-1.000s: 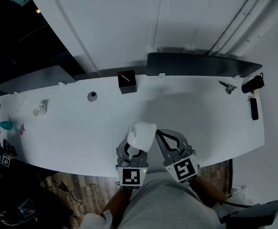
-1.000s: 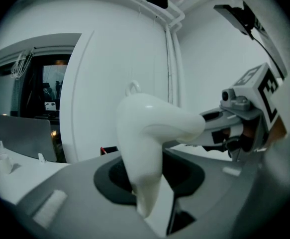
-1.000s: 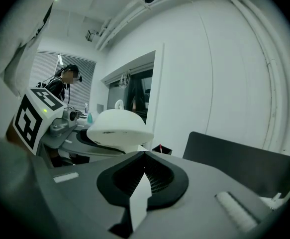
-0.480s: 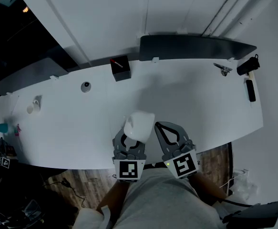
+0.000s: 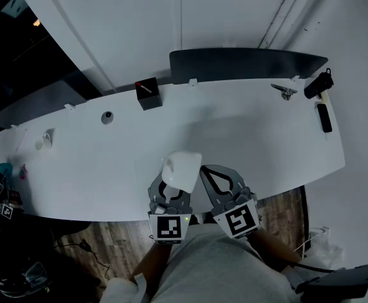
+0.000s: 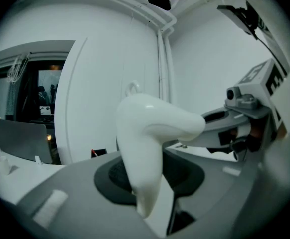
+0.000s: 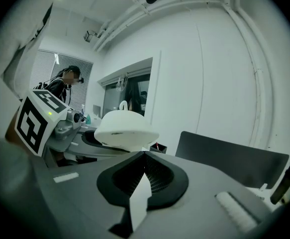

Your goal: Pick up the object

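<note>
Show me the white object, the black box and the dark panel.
white object [image 5: 182, 171]: head view, middle of its top.
black box [image 5: 149, 95]: head view, its middle.
dark panel [image 5: 247, 65]: head view, middle of its surface.

I hold my left gripper [image 5: 171, 191] low in front of my waist, jaws partway closed and clamped on the white object [image 5: 182, 171], which stands up between the pads. My right gripper [image 5: 210, 177] is just beside it, jaws pressed fully together with nothing between them, its tip angled a little toward the left one. The marker cubes [image 5: 169, 228] face up at me. My left forearm [image 5: 151, 267] and right forearm [image 5: 272, 250] reach forward from either side of my body
</note>
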A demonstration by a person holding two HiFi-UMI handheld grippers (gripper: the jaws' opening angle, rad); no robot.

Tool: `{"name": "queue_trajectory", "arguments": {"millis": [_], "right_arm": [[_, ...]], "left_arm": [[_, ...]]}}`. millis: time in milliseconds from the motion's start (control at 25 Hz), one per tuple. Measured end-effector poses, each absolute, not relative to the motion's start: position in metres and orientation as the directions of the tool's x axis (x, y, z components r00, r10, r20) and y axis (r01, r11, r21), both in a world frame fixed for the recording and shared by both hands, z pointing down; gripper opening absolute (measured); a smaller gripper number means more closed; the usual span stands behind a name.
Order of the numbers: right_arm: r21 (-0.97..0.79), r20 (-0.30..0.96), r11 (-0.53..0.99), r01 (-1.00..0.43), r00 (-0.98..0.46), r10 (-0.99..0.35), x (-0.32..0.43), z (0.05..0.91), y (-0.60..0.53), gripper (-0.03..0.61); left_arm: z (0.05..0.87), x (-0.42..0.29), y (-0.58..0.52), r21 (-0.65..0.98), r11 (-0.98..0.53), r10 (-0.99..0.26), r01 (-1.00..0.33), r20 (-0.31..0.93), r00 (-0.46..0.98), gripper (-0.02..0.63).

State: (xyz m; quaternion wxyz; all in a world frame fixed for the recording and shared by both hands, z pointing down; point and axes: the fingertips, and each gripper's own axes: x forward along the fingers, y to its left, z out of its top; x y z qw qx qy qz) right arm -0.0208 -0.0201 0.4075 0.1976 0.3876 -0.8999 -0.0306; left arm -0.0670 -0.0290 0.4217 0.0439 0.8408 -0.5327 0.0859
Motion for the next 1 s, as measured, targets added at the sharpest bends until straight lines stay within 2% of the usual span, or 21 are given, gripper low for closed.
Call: {"name": "queue_trajectory", "arguments": {"millis": [360, 560, 760, 1000], "right_arm": [[0.109, 0.28, 0.686, -0.719, -0.64, -0.715, 0.02, 0.413, 0.024, 0.002], [0.014, 0.261, 0.692, -0.722, -0.666, -0.699, 0.053, 0.412, 0.06, 0.002], [-0.019, 0.226, 0.718, -0.696, -0.702, -0.675, 0.07, 0.412, 0.1, 0.002], [-0.042, 0.207, 0.704, -0.709, -0.695, -0.688, 0.077, 0.406, 0.125, 0.002]], "left_arm": [[0.426, -0.027, 0.017, -0.061, -0.43, -0.885, -0.901, 0.225, 0.407, 0.137], [0.424, -0.005, 0.061, -0.048, -0.368, -0.908, -0.929, 0.231, 0.348, 0.137], [0.424, 0.008, 0.101, -0.043, -0.333, -0.916, -0.942, 0.252, 0.312, 0.137], [0.417, 0.017, 0.131, -0.045, -0.355, -0.91, -0.934, 0.244, 0.334, 0.137]]}}
